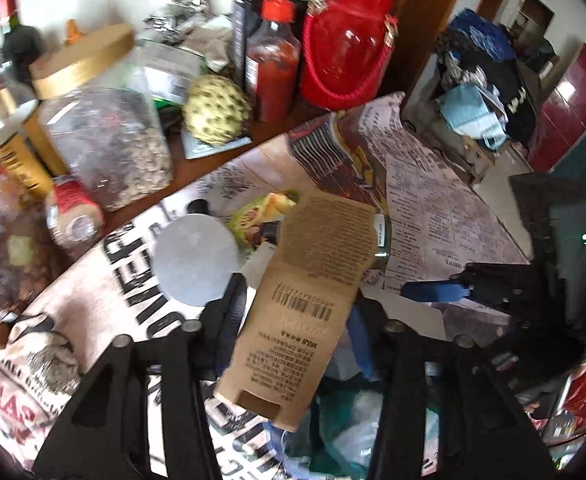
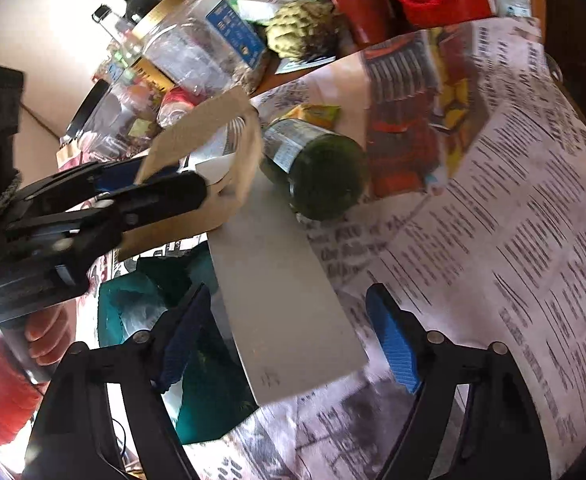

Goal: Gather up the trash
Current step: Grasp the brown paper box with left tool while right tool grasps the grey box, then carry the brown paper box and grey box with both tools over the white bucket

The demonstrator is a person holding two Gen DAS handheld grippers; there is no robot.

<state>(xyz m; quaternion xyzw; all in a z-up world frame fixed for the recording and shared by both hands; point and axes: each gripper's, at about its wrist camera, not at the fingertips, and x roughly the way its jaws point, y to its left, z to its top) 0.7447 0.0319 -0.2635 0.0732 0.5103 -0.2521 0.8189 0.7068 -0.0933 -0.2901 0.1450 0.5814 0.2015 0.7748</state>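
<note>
- Cardboard sleeve [image 1: 309, 300], brown and printed with a barcode, sits between the fingers of our left gripper [image 1: 297, 320]; in the right wrist view the jaws pinch its edge, the rest standing up above them.
- Below that sleeve, just under our left fingers, we see a green trash bag [image 1: 333, 420] with pale wrappers inside.
- Our right gripper [image 2: 289, 344] is spread wide and holds nothing; a grey card sheet [image 2: 281, 292] lies between its blue pads [image 2: 397, 352], touching neither as far as we can tell.
- Just past the far end of that sheet a dark green jar [image 2: 321, 172] lies on its side, close beside the held sleeve.
- Newspaper [image 2: 493, 220] covers the table under and ahead of both grippers.
- Further ahead of our left gripper stand a clear jar with a gold lid [image 1: 105, 136], a custard apple [image 1: 217, 110], a red sauce bottle [image 1: 273, 52] and a red container [image 1: 349, 36].
</note>
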